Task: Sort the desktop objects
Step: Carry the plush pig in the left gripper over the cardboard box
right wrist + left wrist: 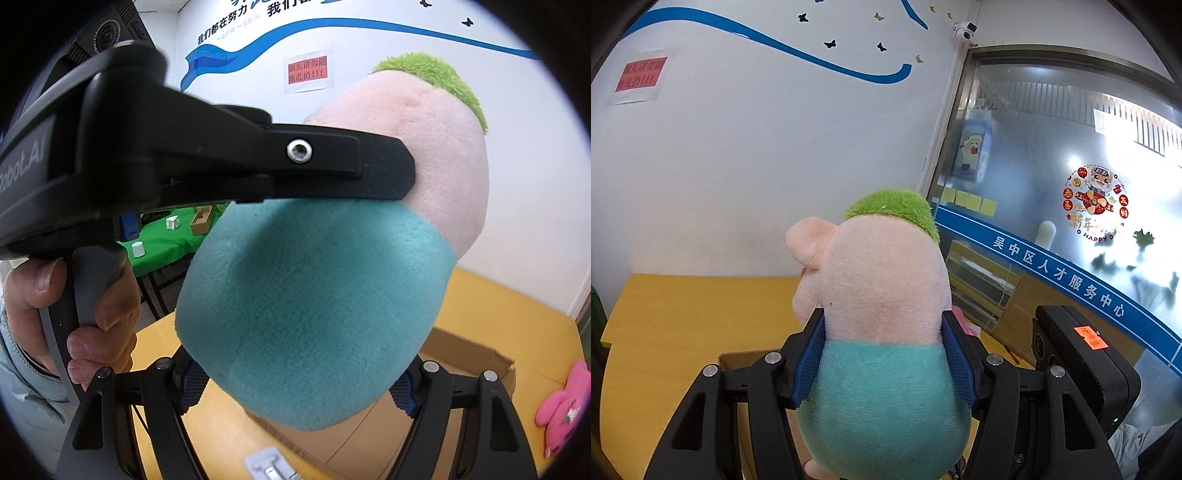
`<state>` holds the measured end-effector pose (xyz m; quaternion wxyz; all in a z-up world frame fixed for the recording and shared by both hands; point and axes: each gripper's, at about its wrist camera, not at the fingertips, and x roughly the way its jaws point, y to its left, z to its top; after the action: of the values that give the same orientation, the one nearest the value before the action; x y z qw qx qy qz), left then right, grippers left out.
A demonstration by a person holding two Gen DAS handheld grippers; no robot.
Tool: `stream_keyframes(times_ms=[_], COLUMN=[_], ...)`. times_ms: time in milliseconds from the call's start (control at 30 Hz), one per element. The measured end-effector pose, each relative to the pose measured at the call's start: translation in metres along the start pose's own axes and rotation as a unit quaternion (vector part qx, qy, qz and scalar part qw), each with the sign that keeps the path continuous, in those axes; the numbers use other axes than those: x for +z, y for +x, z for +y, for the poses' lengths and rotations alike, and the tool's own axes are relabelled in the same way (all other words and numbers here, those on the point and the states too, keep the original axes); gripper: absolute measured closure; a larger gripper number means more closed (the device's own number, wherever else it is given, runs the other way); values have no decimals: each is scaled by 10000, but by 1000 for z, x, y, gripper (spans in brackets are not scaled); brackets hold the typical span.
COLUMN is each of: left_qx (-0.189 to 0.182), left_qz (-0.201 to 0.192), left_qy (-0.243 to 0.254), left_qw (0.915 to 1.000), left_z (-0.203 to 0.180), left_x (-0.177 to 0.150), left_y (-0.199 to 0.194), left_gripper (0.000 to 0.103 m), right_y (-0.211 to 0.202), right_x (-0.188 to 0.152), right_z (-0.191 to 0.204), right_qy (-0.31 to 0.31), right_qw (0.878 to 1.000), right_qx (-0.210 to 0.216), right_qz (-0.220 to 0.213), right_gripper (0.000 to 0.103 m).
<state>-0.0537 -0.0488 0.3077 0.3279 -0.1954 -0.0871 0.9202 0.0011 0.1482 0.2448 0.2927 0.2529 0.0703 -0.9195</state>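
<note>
Your left gripper (882, 354) is clamped on the plush pig (882, 306), its blue ribbed pads (812, 354) pressing into both flanks right where the pink body meets the teal trousers. You are seeing the pig from behind here: green tuft of hair on top, one pink ear out to the left, the toy upright and raised clear of the yellow table (683, 314). Your right gripper (295, 384) takes the same toy lower down; its blue pads sit against either side of the rounded teal bottom, which bulges out between the fingers, so that claw is gripping the pig too. From the right wrist camera your left gripper crosses the upper left of the view, its black finger (332, 166) lying against the toy's waist, and your left hand (74, 317) is wrapped round its handle, a pale sleeve at the wrist. Under the pig is an open cardboard box (472, 354) resting on the yellow table, and a bright pink plush toy (565, 402) lies just beside the box at the far right. A small grey and metal item (269, 465) shows at the bottom edge, too cut off to identify. Behind, a white wall carries a red notice (307, 72).
</note>
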Motion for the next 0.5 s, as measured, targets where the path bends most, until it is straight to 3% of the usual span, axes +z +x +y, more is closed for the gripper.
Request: stream_keyframes(times_ms=[233,500], left_qx=[92,230], left_qz=[91,456], left_qy=[110,-159], left_qw=[9999,9986], left_z=[12,66], left_x=[22,10], left_y=[38,105], left_gripper=[39,39], right_y=[27,90], right_x=[21,15], right_z=[-32,-78], right_qy=[128,410], right_qw=[9999,9981], right_qx=[48,246], right_qz=[75,377], right_gripper=[24,24])
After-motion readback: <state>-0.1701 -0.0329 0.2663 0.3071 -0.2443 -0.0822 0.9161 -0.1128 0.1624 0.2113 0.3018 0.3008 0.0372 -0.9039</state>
